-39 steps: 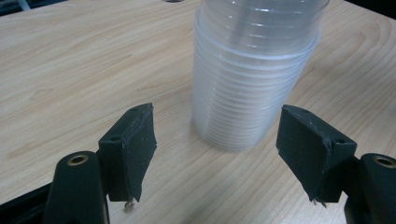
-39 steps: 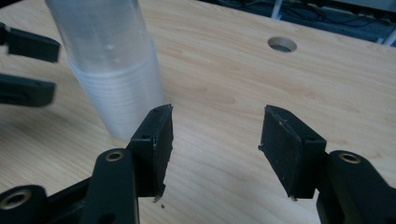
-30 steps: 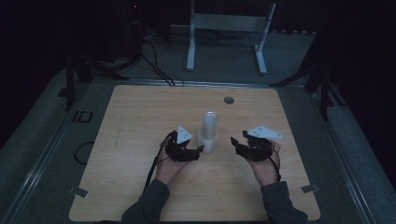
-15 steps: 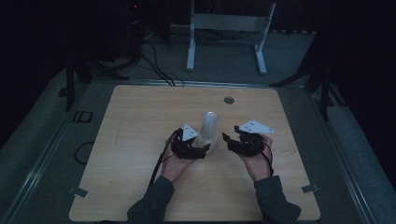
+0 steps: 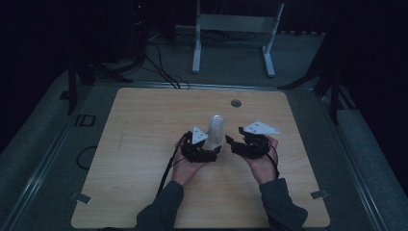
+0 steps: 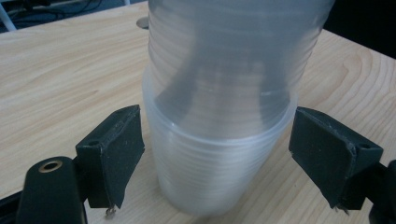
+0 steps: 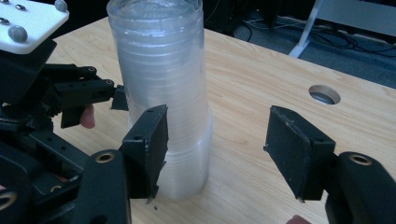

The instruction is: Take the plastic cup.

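Observation:
A tall stack of clear plastic cups (image 5: 216,131) stands upright, mouths down, near the middle of the wooden table (image 5: 144,125). My left gripper (image 5: 215,149) is open with its two jaws on either side of the stack's base (image 6: 219,168), a small gap at each side. My right gripper (image 5: 230,141) is open just right of the stack (image 7: 163,93); its left jaw is in front of the stack's lower part, and nothing sits between its jaws. In the right gripper view the left gripper (image 7: 112,95) reaches in from the far side of the stack.
A round cable hole (image 5: 235,103) lies in the table behind the cups. A white metal stand (image 5: 235,29) is on the floor beyond the far edge. Cables (image 5: 166,166) trail from the left gripper toward the person. Bare wood surrounds the stack.
Both grippers have moved inward toward the cup stack. The left one now straddles its base; the right one has come close on its right. The stack has not moved.

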Tool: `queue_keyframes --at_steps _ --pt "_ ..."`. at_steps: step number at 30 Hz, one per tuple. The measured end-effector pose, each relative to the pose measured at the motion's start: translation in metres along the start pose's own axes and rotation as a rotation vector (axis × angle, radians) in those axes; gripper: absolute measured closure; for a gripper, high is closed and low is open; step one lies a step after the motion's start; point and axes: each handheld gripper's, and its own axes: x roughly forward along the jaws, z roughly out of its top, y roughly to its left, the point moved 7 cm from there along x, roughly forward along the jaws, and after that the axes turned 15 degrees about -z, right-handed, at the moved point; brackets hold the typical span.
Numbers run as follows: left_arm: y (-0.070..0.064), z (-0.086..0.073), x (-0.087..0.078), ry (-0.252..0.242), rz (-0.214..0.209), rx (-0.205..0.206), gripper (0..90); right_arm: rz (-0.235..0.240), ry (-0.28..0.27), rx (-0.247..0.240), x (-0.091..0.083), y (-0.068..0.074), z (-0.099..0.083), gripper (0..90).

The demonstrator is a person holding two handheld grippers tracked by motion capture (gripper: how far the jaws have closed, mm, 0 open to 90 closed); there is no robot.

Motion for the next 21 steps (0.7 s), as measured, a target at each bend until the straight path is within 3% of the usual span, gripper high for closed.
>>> queue_keyframes --at_steps 21 --pt "0.000 0.000 0.004 -0.002 0.022 0.020 21.3 0.049 -0.033 0.000 0.005 0.017 0.016 37.3"
